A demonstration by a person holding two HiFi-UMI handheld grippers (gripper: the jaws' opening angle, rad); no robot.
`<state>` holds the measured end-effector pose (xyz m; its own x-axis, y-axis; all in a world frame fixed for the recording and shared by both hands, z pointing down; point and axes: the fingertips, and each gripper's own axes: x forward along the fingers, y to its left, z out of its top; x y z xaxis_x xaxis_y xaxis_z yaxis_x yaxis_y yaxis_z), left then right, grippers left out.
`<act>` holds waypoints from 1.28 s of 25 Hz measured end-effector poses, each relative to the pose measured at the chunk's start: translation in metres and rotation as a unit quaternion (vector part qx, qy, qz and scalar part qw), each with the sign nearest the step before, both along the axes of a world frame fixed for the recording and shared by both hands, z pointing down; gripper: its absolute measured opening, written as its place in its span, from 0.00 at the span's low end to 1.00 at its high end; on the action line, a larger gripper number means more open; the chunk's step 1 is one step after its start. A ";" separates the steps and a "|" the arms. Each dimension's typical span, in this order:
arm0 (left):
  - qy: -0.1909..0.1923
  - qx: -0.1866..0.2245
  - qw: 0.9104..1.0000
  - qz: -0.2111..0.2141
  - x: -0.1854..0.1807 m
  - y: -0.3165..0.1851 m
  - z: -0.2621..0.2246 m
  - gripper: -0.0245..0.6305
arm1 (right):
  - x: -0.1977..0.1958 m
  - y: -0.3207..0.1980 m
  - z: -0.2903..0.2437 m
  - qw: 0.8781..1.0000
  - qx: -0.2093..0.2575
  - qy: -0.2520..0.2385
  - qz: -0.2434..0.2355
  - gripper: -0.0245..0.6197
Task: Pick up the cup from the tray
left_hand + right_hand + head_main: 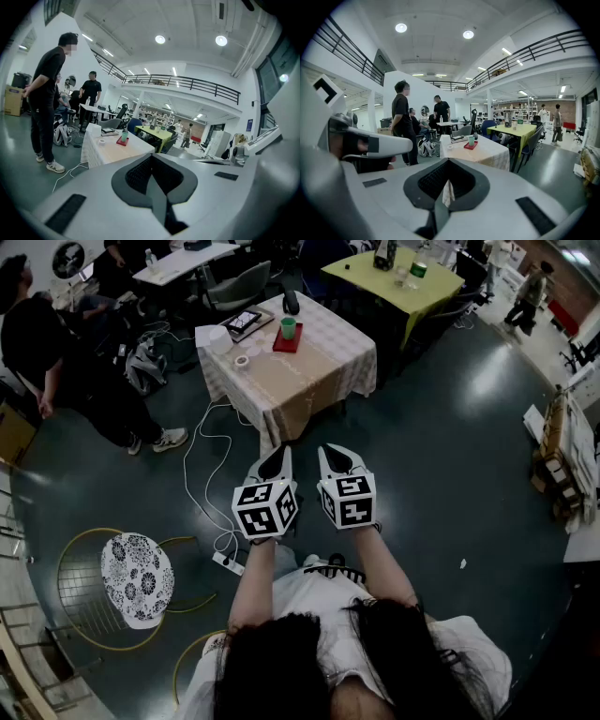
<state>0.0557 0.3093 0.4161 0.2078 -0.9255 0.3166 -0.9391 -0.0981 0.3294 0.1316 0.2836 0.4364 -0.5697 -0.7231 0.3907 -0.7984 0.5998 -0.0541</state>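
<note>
Head view is showing one small green cup (288, 328) standing on one flat red tray (286, 344) on the checked-cloth counter (302, 382); left gripper (275, 461) and right gripper (338, 460) are holding fingers pressed together, empty.

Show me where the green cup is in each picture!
Head view: the cup is near the top, just left of the middle, on the table with the cloth.
Left gripper view: the cup is small, left of the middle, a little below halfway.
Right gripper view: the cup is just right of the middle, a little below halfway.
Shared landmark: the red tray under it.
</note>
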 end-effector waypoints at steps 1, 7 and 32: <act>0.000 0.001 1.000 0.001 0.001 0.000 0.000 0.05 | 0.001 0.001 0.000 1.000 0.000 0.000 0.000 0.05; -0.001 0.002 1.000 0.000 0.006 -0.001 -0.001 0.05 | 0.006 -0.001 -0.001 1.000 0.003 0.002 0.001 0.05; -0.007 -0.019 1.000 0.005 -0.024 -0.073 0.017 0.05 | -0.025 -0.064 0.007 0.997 -0.010 -0.039 -0.058 0.44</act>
<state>0.0320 0.2367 0.4328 0.2120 -0.9109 0.3541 -0.9424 -0.0947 0.3207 0.1064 0.2194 0.4437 -0.6784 -0.6432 0.3551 -0.7166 0.6859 -0.1266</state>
